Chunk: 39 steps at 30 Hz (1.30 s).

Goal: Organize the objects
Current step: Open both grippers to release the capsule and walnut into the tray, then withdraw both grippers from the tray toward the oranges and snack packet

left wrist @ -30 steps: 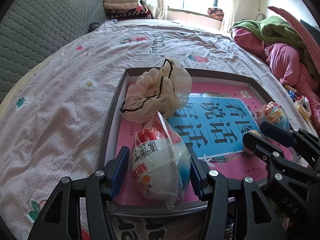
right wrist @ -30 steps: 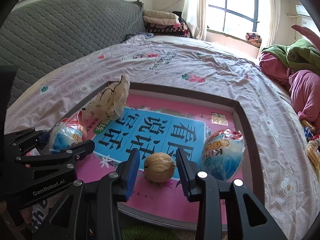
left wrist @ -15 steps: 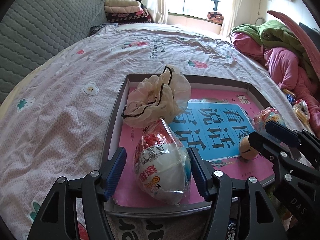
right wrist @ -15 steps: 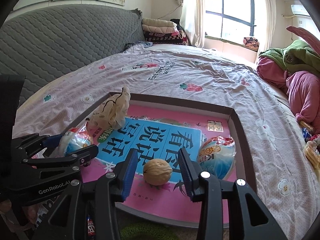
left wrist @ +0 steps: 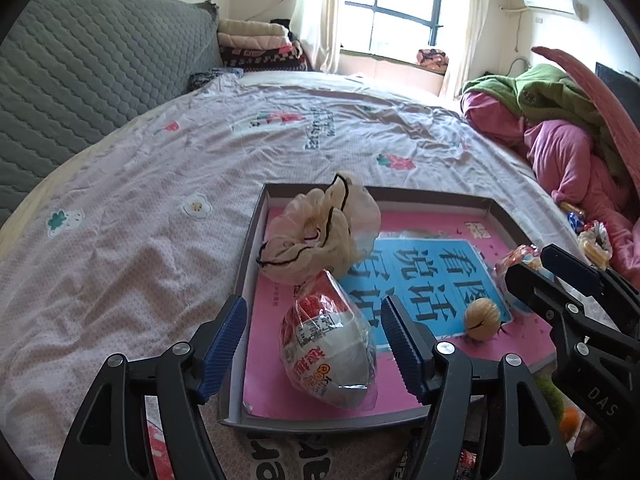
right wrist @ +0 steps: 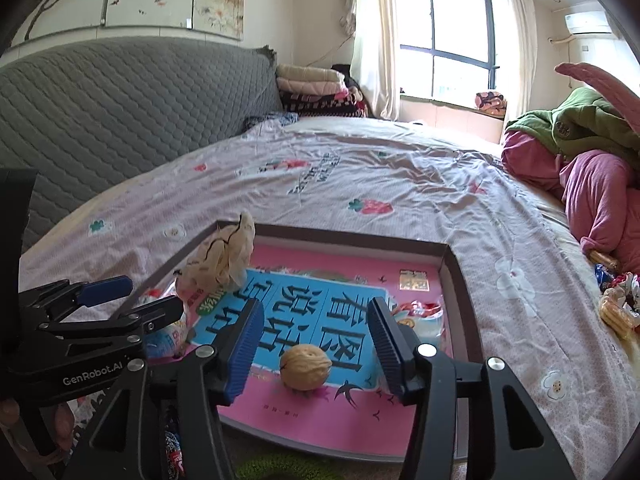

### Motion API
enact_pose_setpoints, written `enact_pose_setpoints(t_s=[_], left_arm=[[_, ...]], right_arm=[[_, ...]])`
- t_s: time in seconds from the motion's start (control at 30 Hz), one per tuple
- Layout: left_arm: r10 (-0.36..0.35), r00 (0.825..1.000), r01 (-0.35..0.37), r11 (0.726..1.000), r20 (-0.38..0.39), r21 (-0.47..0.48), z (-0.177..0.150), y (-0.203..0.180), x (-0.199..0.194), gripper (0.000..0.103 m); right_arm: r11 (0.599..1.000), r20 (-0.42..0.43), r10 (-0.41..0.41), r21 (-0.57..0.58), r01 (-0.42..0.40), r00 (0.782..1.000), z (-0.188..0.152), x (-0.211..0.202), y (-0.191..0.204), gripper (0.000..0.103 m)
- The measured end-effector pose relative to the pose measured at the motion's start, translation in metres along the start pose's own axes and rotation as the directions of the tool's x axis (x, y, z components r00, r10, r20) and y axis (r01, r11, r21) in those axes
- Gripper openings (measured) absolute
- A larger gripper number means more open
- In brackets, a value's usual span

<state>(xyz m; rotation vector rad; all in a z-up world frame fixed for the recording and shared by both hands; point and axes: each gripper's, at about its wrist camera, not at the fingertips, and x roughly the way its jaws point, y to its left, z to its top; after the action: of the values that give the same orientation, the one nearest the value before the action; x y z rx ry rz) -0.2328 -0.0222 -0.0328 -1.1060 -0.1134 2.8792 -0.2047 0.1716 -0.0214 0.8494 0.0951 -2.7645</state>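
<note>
- Four things are seen already laid in the shallow box point(left wrist: 250, 264): a wrapped toy egg point(left wrist: 328, 344), a walnut point(right wrist: 306, 366), a cream scrunchie point(left wrist: 320, 236) and a second wrapped egg point(right wrist: 420, 320), partly hidden.
- The left gripper point(left wrist: 312, 344) is held with jaws spread either side of the egg, touching nothing; the right gripper point(right wrist: 312, 344) is likewise spread around the walnut.
- Loose snack wrappers point(right wrist: 616, 304) lie on the bedspread point(left wrist: 140, 240), possibly left to gather.
- No obstruction is seen.

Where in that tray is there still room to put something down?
Bare floor lies in the tray's far right corner and between the walnut and near wall. The left side is crowded: scrunchie, then wrapped egg. Another egg fills the right.
</note>
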Motion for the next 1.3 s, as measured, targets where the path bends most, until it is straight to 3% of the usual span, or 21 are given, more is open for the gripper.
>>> enact_pose_setpoints(t_s=[0.53,1.03,1.3], left_arm=[[-0.013,0.996,0.011,1.000,0.085,0.027,-0.007,-0.003,-0.041,0.073],[-0.049,0.997,0.046,0.997,0.062,0.059,-0.024,-0.010,-0.048,0.073],[-0.060,0.997,0.057,0.997,0.054,0.050,-0.033,-0.013,-0.052,0.073]], right_arm=[[0.999,0.114,-0.047,0.008,0.047,0.992,0.006,-0.035,-0.006,0.059],[0.996,0.169,-0.057,0.070,0.046,0.984,0.007,-0.060,-0.025,0.059],[0.993,0.188,-0.064,0.109,0.044,0.980,-0.010,-0.082,-0.031,0.059]])
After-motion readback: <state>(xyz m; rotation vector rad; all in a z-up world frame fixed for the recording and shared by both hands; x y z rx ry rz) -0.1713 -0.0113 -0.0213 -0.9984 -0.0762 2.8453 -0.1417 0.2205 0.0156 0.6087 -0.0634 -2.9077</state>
